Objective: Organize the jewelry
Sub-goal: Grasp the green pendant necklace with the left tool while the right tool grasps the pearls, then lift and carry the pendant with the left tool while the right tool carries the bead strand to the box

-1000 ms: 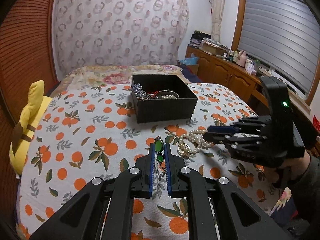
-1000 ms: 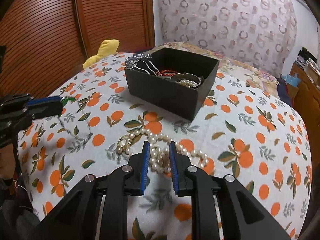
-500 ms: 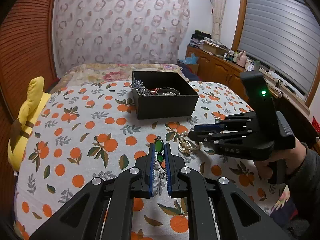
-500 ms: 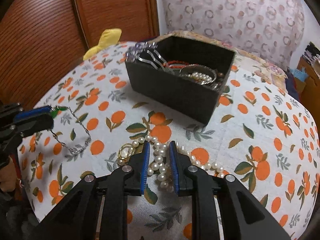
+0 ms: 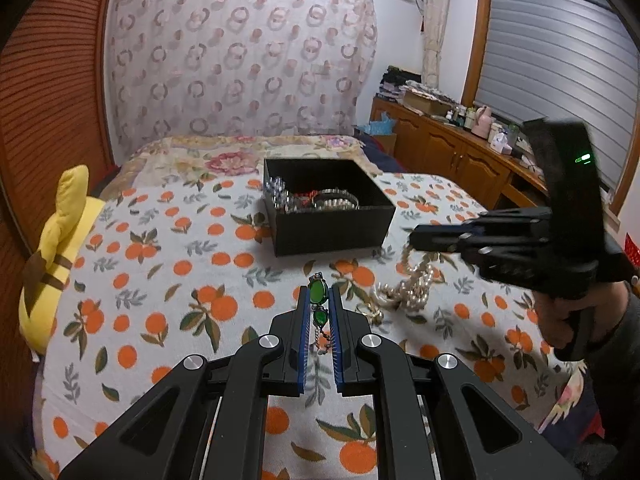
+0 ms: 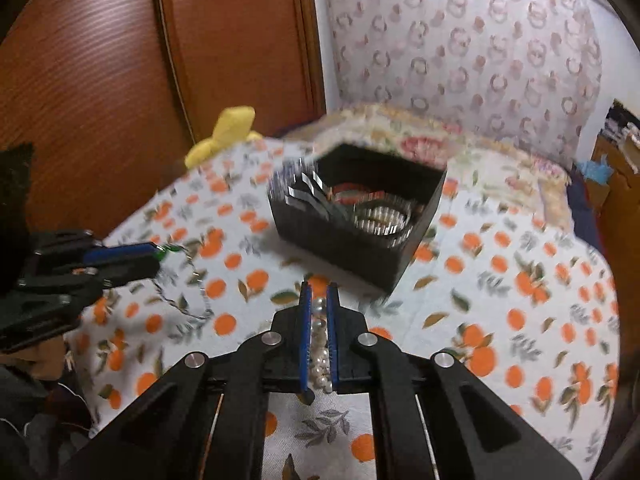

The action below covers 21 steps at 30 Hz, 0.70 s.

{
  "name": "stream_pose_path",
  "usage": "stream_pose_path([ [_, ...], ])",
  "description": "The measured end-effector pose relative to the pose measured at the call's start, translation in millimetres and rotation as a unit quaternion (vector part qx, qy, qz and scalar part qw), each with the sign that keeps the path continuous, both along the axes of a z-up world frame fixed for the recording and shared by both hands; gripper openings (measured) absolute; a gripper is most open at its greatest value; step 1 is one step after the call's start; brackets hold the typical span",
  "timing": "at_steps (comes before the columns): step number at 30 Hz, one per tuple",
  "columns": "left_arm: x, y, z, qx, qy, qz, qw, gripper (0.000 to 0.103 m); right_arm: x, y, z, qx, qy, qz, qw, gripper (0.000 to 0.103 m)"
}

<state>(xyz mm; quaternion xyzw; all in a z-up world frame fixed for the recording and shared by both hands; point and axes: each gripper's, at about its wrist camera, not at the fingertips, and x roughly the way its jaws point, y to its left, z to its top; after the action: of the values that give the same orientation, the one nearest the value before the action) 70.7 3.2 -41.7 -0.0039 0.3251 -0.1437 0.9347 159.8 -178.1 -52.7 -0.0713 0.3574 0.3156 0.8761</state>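
A bed covered by an orange-print cloth (image 5: 168,280) fills both views, with a patterned curtain (image 5: 240,60) hung behind it and a ribbed wooden wardrobe door (image 6: 100,80) to one side. A wooden sideboard (image 5: 440,148) crowded with small items is seen under a shuttered window. A yellow plush toy (image 5: 52,248) is propped at the cloth's edge beside the wardrobe.

Toward the far middle of the cloth a black open box (image 5: 332,232) is set; metal hair clips, a red band and a pearl bangle are seen inside it, though the right wrist view is blurred.

The right gripper (image 6: 318,312) is held by a hand (image 5: 576,316) in a dark sleeve, raised above the cloth to the near right of the box. Its jaws have just been closing and are now clamped on a pearl necklace (image 6: 320,344), whose beads are seen pressed between the blue pads. In the left wrist view the rest of the strand (image 5: 412,280) is seen hanging from the tips down to the cloth, where a small gold ring-like piece (image 5: 372,312) lies beside it.

The left gripper (image 5: 319,300) is closed on a green-stone chain (image 5: 319,294); two green stones are pinched between its pads, and in the right wrist view the thin chain (image 6: 188,292) is seen drooping in a loop from its tips.
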Motion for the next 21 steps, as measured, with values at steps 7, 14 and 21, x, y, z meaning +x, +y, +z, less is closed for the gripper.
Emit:
stream_pose_path([
  [7,3.7,-0.2,20.9,-0.007,-0.019,0.0,0.9998,0.008,-11.2,-13.4,50.1,0.023,-0.051,-0.002,0.998,0.008],
  [14,7.4,-4.4,35.0,-0.006,-0.034,-0.005,0.9994,0.008,-20.0,-15.2,79.2,0.03,-0.084,-0.005,0.996,0.008],
  [21,12.8,-7.3,50.4,-0.003,-0.05,-0.011,0.9987,0.008,-24.8,-22.3,102.6,0.036,-0.112,-0.02,0.993,0.008],
])
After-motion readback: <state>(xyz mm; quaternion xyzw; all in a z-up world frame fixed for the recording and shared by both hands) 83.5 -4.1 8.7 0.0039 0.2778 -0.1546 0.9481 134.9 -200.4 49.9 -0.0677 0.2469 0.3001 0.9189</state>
